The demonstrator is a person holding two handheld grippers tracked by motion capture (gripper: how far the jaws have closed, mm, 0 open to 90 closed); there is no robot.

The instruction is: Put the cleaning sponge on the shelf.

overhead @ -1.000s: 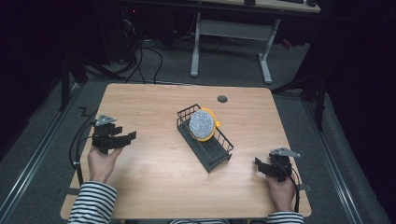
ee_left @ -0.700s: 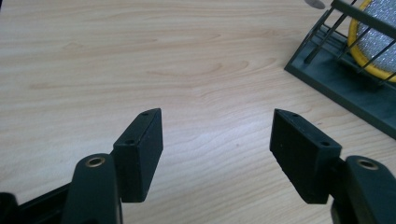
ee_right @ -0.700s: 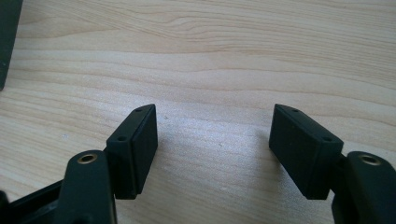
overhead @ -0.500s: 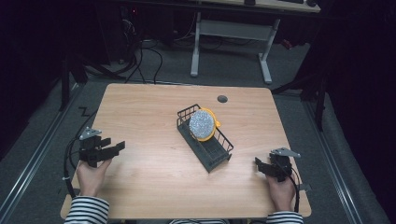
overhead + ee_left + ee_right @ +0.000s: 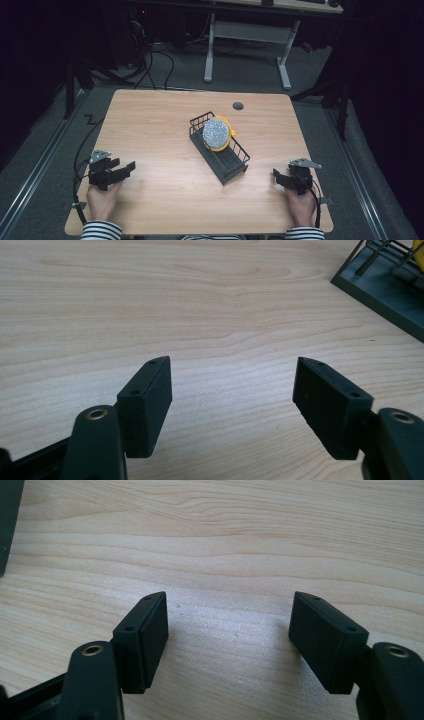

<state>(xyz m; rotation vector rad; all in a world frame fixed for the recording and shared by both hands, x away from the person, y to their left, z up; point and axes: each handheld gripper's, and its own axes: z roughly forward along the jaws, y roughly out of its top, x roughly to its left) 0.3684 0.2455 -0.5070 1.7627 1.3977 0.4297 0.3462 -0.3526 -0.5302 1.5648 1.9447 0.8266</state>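
Resting apart at lower left and lower right of the counter (image 5: 165,125): left hand-held gripper (image 5: 125,169) and right hand-held gripper (image 5: 276,176), both spread and empty, probably awaiting a reach toward the centre rack (image 5: 220,159) holding a sparkly ball (image 5: 216,131).

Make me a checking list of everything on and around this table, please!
Surface: light wooden table, bare grain, a small round dark hole near its far edge.
Job's things: black wire rack at the middle, set at a slant; a sparkly silver round plate stands on edge in it with a yellow plate behind.
Clutter: nothing seen.
Grippers: left tool near the left front corner, jaws apart, holding nothing; right tool near the right front corner, jaws apart, holding nothing.
Cables: a black cable loops from the left tool; another trails from the right tool.
Surroundings: grey floor, a white desk frame behind, floor cables, dark edges.
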